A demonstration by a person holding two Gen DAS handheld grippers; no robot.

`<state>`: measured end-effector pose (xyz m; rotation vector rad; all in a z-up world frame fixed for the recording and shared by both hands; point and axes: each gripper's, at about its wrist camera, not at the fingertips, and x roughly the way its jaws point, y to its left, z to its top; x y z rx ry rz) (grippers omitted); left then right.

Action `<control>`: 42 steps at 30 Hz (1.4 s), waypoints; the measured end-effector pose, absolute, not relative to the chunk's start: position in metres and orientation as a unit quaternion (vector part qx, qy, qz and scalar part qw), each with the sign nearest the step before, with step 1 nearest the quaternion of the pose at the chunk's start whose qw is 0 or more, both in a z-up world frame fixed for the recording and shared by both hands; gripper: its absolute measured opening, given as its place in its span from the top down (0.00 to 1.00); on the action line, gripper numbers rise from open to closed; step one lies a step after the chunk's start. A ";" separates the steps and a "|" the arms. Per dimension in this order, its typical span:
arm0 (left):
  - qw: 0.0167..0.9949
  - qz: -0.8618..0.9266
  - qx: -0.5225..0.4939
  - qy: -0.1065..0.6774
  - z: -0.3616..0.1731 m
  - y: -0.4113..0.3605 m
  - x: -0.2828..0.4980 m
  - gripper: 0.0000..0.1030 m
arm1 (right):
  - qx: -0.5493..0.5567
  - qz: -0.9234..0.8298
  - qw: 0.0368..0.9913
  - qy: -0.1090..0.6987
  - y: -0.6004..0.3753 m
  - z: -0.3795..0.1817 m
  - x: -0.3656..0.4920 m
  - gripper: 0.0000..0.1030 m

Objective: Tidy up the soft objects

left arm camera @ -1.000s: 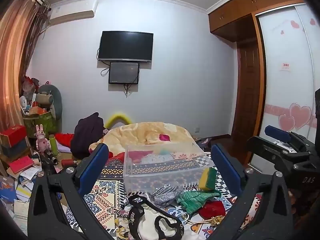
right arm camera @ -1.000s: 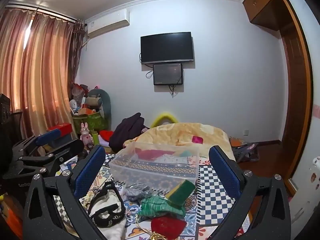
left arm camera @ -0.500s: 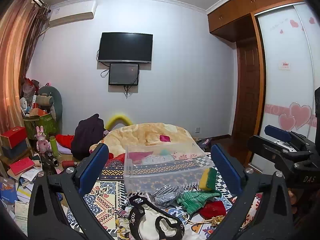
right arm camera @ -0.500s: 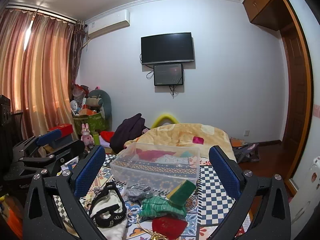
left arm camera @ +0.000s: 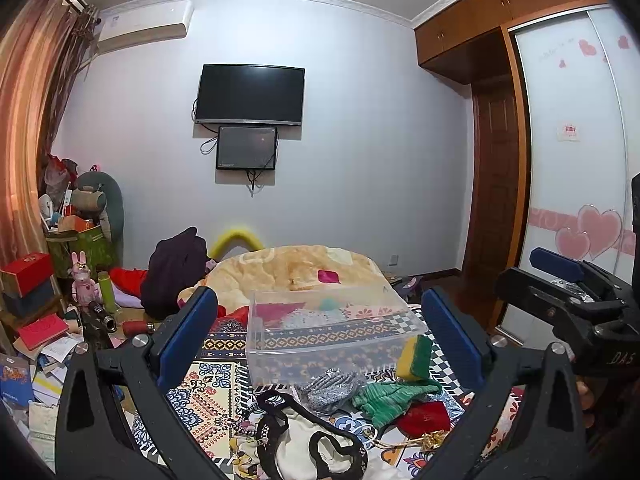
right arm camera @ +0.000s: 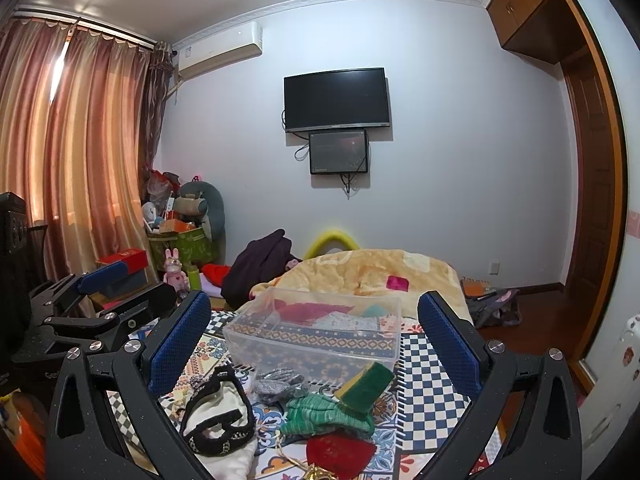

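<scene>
Grippers both spread wide, nothing btwn the pads. I've got the left gripper point(left arm camera: 320, 340) hovering above the patterned bedspread point(left arm camera: 208, 396), jaws apart, empty. Right gripper point(right arm camera: 316, 344) same deal: jaws apart, empty, held over the pile. From the left cam I see the right one off to my right edge; from the right cam the left one sits at far left, well apart from it.

Soft stuff is heaped on the spread just in front of the clear plastic bin point(left arm camera: 332, 340), on my side of it. Bin sits upright, open top, w/ a few bits of cloth in it: something magenta, something teal, can't tell more thru the wall.

Pile, near to far: white cloth w/ black trim point(left arm camera: 308, 448) closest in, lower centre. Grey sparkly cloth point(left arm camera: 330, 386) right against the bin's front wall. Green knit piece point(left arm camera: 388, 398) beside it, touching the red pouch point(left arm camera: 424, 418) which lies nearer me. Yellow-green sponge point(left arm camera: 414, 358) stands tilted, leaning at the bin's front right corner, resting on the green knit. Right cam agrees: sponge point(right arm camera: 366, 386) propped on the knit point(right arm camera: 324, 416), red pouch point(right arm camera: 340, 452) just below it.

Behind the bin, an orange blanket point(left arm camera: 300, 268) bunched up; TV point(left arm camera: 250, 94) on the wall.
</scene>
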<state>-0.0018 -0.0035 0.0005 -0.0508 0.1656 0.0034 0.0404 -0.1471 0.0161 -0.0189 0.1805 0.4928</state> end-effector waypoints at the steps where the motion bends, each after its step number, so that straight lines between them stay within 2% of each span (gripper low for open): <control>1: 0.996 0.002 -0.025 0.083 0.000 -0.004 -0.002 0.00 | -0.009 0.244 0.966 0.089 -0.147 0.016 0.040 0.00; 42: 0.997 0.002 -0.024 0.078 0.002 -0.007 -0.004 0.00 | -0.007 0.247 0.966 0.082 -0.146 0.017 0.034 0.00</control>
